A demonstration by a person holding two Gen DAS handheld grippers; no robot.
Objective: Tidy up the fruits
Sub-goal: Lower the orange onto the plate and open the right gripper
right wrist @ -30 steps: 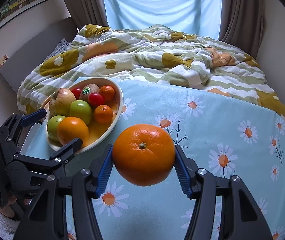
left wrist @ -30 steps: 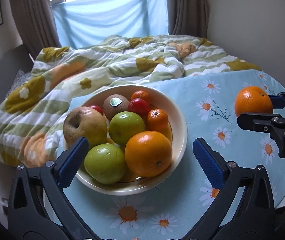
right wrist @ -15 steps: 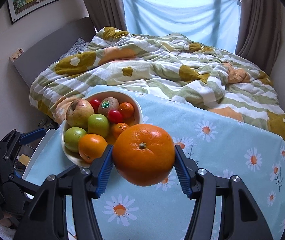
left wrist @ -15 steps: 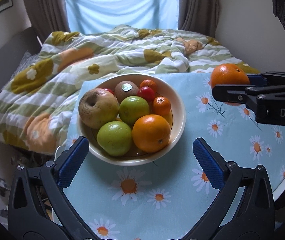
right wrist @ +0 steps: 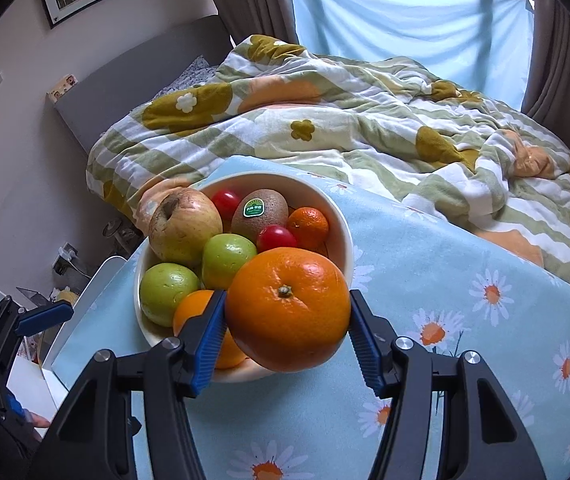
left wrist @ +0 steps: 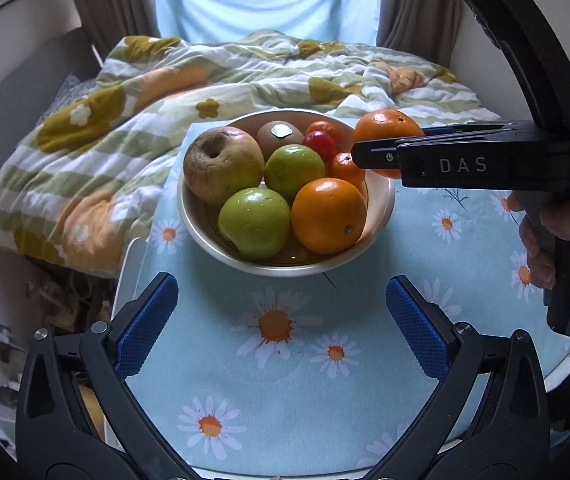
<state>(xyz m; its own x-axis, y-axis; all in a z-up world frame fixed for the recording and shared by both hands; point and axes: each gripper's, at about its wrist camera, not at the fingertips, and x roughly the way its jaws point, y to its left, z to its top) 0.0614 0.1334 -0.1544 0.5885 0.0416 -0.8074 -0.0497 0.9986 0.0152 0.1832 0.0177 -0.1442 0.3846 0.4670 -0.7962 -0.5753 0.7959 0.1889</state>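
Bowl (right wrist: 343, 236) on the table (right wrist: 465, 280), already crowded with fruit. Right gripper (right wrist: 287, 330) — its fingers clamp the orange (right wrist: 287, 308) across its widest part, held above the bowl's near rim. The fruit looks firm, moderately heavy, with waxy, slightly slippery peel; a grip at the equator suits it. Left gripper (left wrist: 283, 322), before the bowl — fingers wide apart, empty.

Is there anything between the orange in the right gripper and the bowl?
Nothing visible. The orange, clamped in the right gripper, hangs at the bowl rim; the bowl is already crowded with fruit, leaving little open space.
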